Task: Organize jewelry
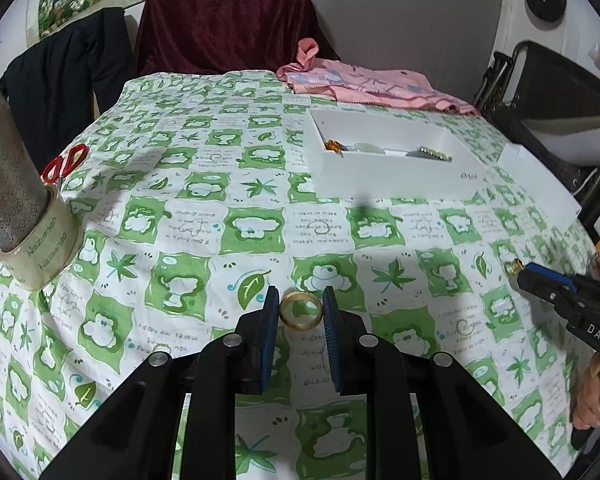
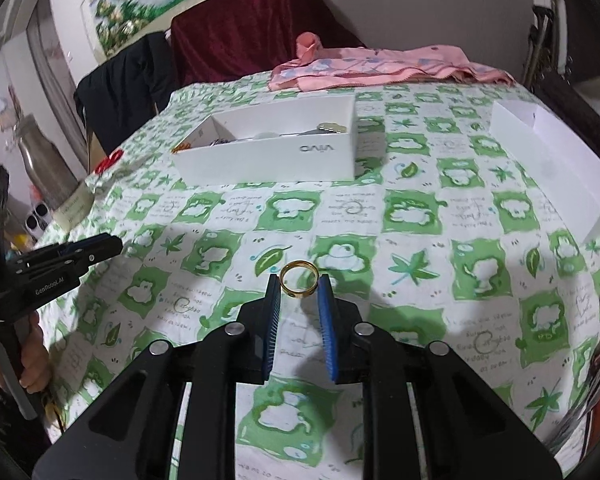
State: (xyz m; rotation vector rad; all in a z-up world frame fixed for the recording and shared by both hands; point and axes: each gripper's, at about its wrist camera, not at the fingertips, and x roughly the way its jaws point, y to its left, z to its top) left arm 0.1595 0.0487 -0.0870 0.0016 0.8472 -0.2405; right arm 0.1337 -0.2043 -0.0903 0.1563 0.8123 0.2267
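Note:
My left gripper (image 1: 301,309) is shut on a wide gold ring (image 1: 300,311), held between its blue pads above the green-and-white tablecloth. My right gripper (image 2: 299,282) is shut on a thinner gold ring (image 2: 299,279); it also shows at the right edge of the left wrist view (image 1: 518,270) with the ring at its tip. The left gripper shows at the left of the right wrist view (image 2: 112,244). An open white box (image 1: 388,176) (image 2: 276,160) stands farther back and holds several jewelry pieces (image 1: 428,153).
A white box lid (image 2: 556,164) lies at the right. A metal bottle (image 1: 8,176) stands in a tape roll (image 1: 44,240) at the left, with red scissors (image 1: 66,162) behind. Pink cloth (image 1: 364,84) lies at the back edge.

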